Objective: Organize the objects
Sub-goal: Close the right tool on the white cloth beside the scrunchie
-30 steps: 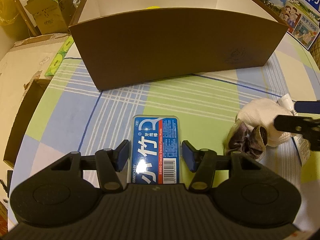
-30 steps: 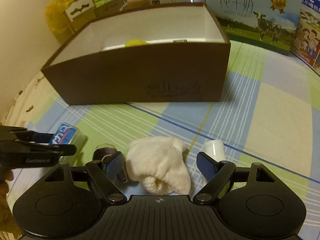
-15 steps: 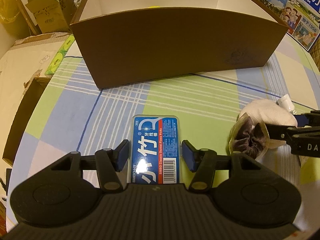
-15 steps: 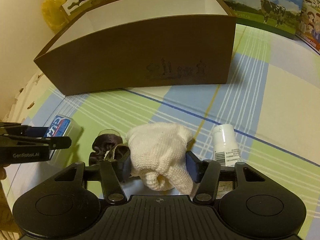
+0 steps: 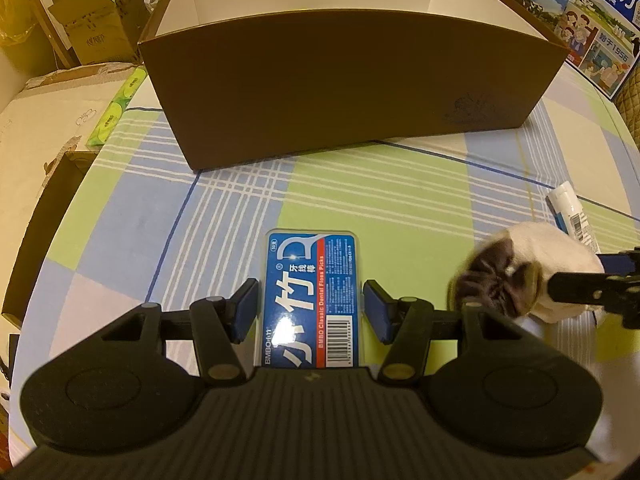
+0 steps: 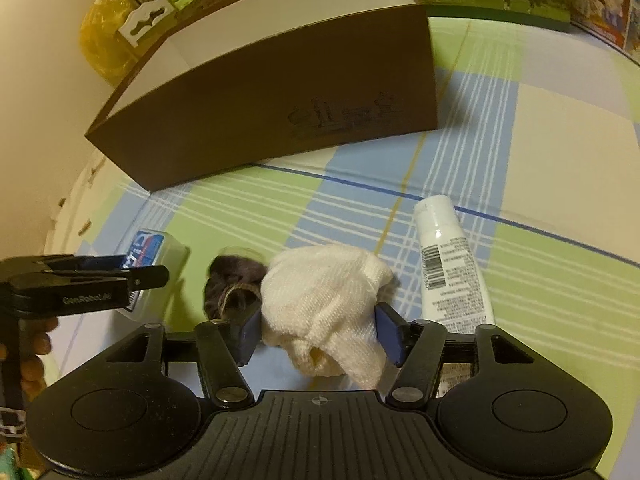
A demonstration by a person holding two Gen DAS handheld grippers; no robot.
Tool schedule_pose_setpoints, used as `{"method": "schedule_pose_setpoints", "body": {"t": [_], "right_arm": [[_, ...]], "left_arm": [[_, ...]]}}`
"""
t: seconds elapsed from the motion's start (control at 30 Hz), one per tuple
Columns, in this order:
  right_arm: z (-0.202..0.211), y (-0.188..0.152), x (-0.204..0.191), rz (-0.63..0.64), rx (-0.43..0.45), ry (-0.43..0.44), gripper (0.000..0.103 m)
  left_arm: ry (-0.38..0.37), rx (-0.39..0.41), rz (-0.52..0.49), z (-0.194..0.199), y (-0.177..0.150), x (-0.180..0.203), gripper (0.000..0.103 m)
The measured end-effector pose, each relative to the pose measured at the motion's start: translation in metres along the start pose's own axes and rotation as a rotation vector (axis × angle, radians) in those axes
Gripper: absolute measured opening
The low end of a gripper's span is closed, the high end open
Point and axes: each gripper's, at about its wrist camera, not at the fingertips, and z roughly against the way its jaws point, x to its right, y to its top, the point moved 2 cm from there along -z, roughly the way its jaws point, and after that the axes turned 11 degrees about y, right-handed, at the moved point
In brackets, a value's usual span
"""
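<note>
In the left wrist view, the left gripper (image 5: 311, 307) sits at the lower centre of the frame, its jaws partly open around the blue floss pick box (image 5: 313, 298). The box lies flat on the checked tablecloth (image 5: 400, 192); a thin gap shows on each side, so the pads do not press on it.

In the right wrist view, the right gripper (image 6: 318, 334) is at the lower centre, and its jaws have just been opening a little again. The white sock (image 6: 324, 300) is between them and both pads touch the cloth. A dark scrunchie (image 6: 230, 284) lies just left of the sock, and a white tube (image 6: 450, 272) lies to its right. The brown box (image 6: 280, 96) stands open in the upper half, well apart from these things.
</note>
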Motion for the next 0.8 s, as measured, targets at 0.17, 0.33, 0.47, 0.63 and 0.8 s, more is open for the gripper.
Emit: {"method": "schedule_pose_setpoints", "body": {"t": [0.17, 0.33, 0.47, 0.63, 0.8], "right_arm": [[0.004, -0.001, -0.003, 0.022, -0.001, -0.019, 0.059], [-0.006, -0.003, -0.006, 0.043, -0.009, -0.041, 0.059], [-0.009, -0.007, -0.01, 0.08, -0.004, -0.056, 0.042], [-0.004, -0.007, -0.01, 0.077, 0.009, -0.05, 0.036], [0.006, -0.003, -0.016, 0.086, 0.035, -0.044, 0.035]], "left_arm": [[0.003, -0.002, -0.002, 0.0, -0.001, 0.001, 0.053], [0.007, -0.003, -0.006, 0.0, -0.002, 0.002, 0.053], [0.007, -0.003, -0.004, -0.001, -0.002, 0.001, 0.052], [0.007, 0.0, -0.004, 0.0, -0.002, 0.003, 0.052], [0.003, -0.004, -0.001, 0.001, -0.003, 0.002, 0.052]]}}
